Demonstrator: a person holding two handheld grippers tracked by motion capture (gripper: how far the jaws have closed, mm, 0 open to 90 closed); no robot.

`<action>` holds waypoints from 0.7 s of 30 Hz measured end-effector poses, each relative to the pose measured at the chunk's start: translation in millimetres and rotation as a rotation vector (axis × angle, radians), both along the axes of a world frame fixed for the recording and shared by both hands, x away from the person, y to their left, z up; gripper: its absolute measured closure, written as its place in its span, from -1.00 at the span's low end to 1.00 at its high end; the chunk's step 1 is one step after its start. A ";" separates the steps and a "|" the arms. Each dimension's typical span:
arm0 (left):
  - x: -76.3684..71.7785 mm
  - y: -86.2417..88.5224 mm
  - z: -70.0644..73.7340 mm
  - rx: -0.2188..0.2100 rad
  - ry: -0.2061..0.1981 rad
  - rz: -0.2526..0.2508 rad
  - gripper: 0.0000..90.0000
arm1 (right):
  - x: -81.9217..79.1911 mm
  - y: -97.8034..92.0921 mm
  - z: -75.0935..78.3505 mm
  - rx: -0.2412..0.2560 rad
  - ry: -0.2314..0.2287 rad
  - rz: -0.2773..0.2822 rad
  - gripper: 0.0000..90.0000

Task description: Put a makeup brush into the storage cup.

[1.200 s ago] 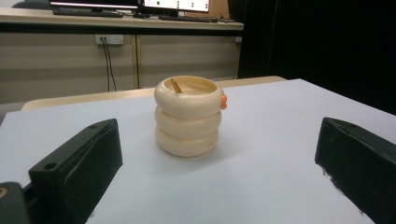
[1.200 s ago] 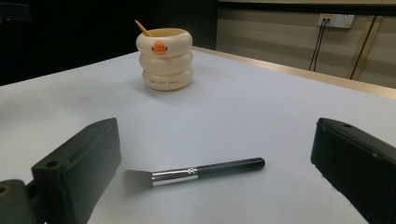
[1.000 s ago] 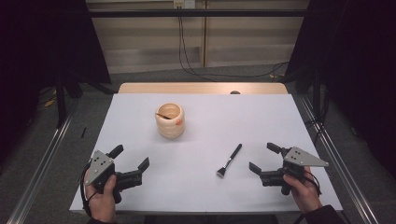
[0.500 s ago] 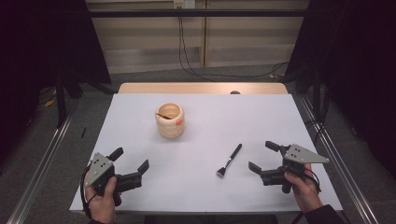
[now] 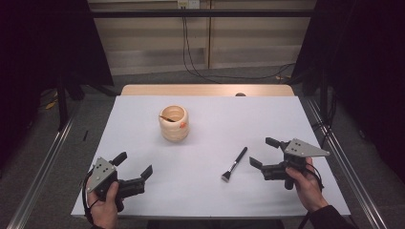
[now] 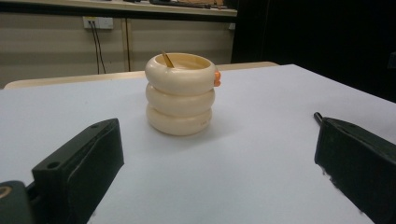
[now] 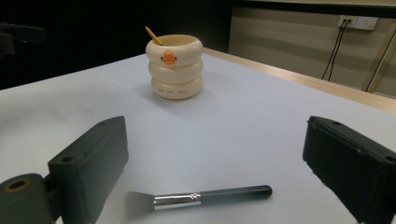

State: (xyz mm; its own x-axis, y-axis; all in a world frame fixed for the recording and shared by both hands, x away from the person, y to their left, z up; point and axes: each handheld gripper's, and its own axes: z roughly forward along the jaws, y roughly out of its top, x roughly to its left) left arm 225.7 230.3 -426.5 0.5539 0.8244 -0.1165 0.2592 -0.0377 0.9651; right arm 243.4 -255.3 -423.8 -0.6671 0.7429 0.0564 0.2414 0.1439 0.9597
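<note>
Left tool (image 5: 133, 168) eased slightly nearer; brush (image 5: 234, 164), right tool (image 5: 263, 152) unmoved.

Lighting is even and moderate over the white surface (image 5: 205, 181) — surroundings fall to near black at both sides. Shadows are soft and short; the cream cup (image 6: 180, 93) casts a faint one at its base. No glare noted. In both gripper views the near fingers (image 7: 88, 163) and brush (image 7: 198, 198) bristles are blurred — the cup stays fairly sharp.
</note>
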 end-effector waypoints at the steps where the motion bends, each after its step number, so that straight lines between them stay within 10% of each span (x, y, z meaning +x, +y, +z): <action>1: -0.3 -0.2 -0.3 -0.001 0.003 0.003 -0.97 | 0.6 1.4 -0.1 -0.009 0.002 0.006 -0.83; 7: -1.8 -1.1 -0.1 0.002 0.000 -0.012 -0.97 | 10.3 2.9 3.4 -0.003 -0.004 -0.014 -0.63; 15: 3.2 -1.3 -1.1 0.000 0.008 -0.012 -0.97 | 25.0 6.1 6.0 0.019 0.060 0.061 -0.84; 21: 3.5 -1.8 2.1 0.011 -0.010 -0.009 -0.98 | 29.8 11.4 10.9 -0.001 0.008 0.073 -0.96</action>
